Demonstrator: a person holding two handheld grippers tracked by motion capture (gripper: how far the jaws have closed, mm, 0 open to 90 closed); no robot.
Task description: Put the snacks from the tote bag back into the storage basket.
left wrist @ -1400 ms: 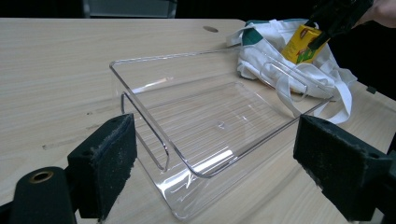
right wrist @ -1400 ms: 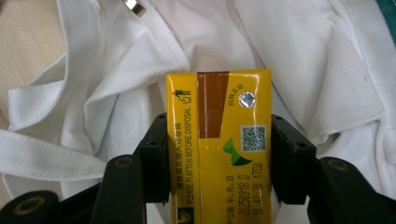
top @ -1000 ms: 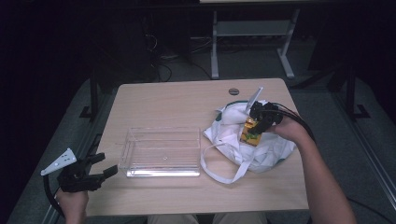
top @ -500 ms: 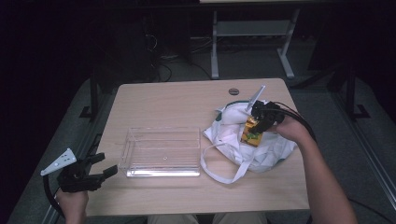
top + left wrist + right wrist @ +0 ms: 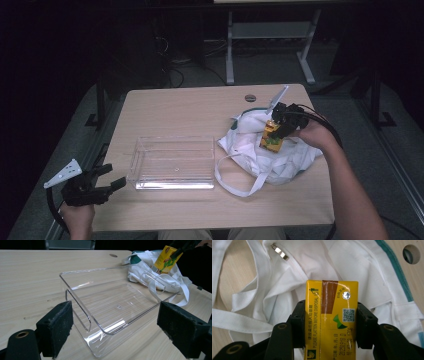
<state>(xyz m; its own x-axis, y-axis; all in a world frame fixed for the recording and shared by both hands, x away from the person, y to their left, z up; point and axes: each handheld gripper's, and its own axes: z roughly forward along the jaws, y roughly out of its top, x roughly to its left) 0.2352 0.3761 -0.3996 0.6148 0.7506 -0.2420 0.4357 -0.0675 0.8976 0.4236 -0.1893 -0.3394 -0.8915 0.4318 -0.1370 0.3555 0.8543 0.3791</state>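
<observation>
A yellow drink carton point(image 5: 331, 315) sits clamped between the black jaws of my right gripper point(image 5: 278, 129), held just above a crumpled white cloth bag point(image 5: 270, 150) with a green trim. The same carton point(image 5: 167, 258) shows beyond the tray in the left gripper view. A clear plastic tray point(image 5: 172, 162) lies empty in the middle of the table. My left gripper point(image 5: 107, 182) hovers off the table's front left corner, jaws wide apart with nothing between them, facing the tray point(image 5: 110, 307).
The light wooden table point(image 5: 190, 110) has a cable hole point(image 5: 250, 98) near its far edge. The bag's long white strap point(image 5: 235, 180) loops toward the front edge. A white desk frame point(image 5: 270, 45) stands on the dark floor behind.
</observation>
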